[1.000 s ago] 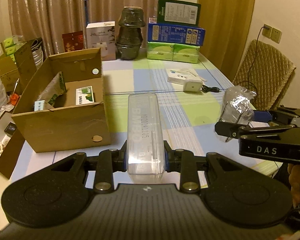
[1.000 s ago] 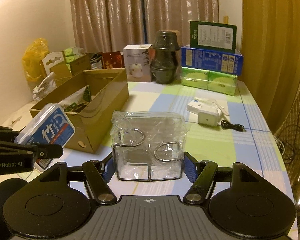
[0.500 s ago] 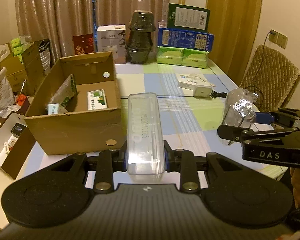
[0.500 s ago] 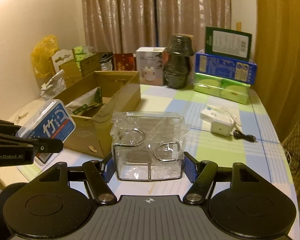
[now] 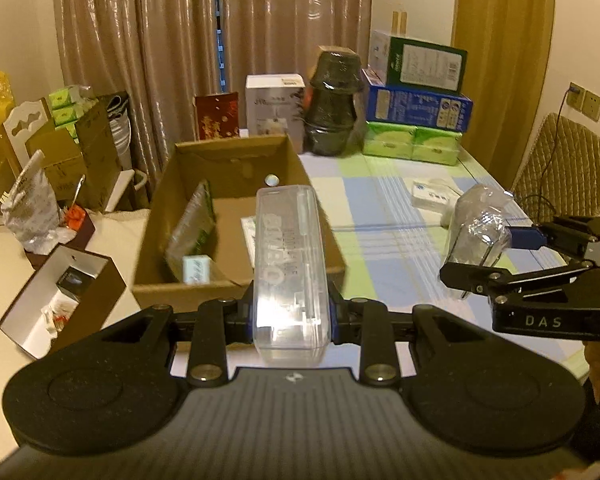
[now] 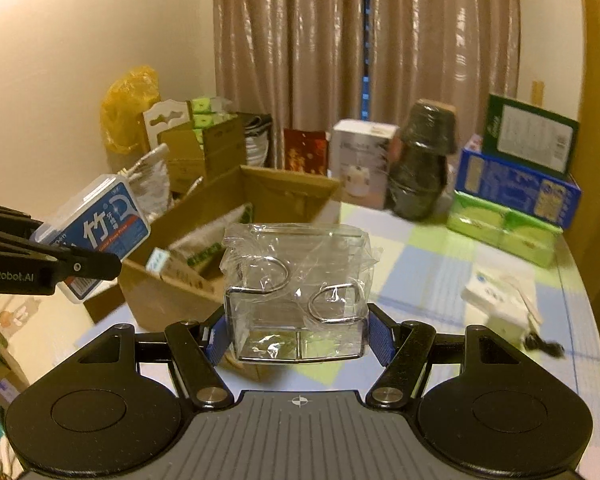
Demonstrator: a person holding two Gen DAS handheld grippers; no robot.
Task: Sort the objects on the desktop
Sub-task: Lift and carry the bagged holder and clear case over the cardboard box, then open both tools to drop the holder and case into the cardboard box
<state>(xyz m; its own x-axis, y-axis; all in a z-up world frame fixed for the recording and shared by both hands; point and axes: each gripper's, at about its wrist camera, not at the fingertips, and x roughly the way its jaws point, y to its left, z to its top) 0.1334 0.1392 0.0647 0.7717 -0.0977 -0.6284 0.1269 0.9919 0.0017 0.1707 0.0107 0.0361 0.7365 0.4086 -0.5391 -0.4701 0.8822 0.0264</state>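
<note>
While both my hands carry their loads toward the box, this is how things lie:

Left fingers: my left gripper (image 5: 291, 314) is pinched nearly closed on the clear plastic case (image 5: 289, 264), gripping its near end across the narrow width.

Case axis: its long axis runs straight ahead from my fingers, the far end reaching over the near wall of the cardboard box (image 5: 236, 290). In the right wrist view the same case (image 6: 94, 236) shows a blue label.

Right fingers: my right gripper (image 6: 298, 338) stands fairly wide, pads pressed on both sides of the wrapped wire holder (image 6: 298, 288), held off the table (image 6: 432, 280).

Box from the left hand: directly ahead and below, open top up, a few packets already inside.

Box from the right hand: ahead and to the left, so this load has a sideways stretch left to cover.

Nearer hand: the left, I judge; its case could go in first.

Doubt: the fisheye bends depth, so I cannot tell whether the case tip is truly above the opening or just short of it.

Risk: the holder's loose film may snag on the box rim.
</note>
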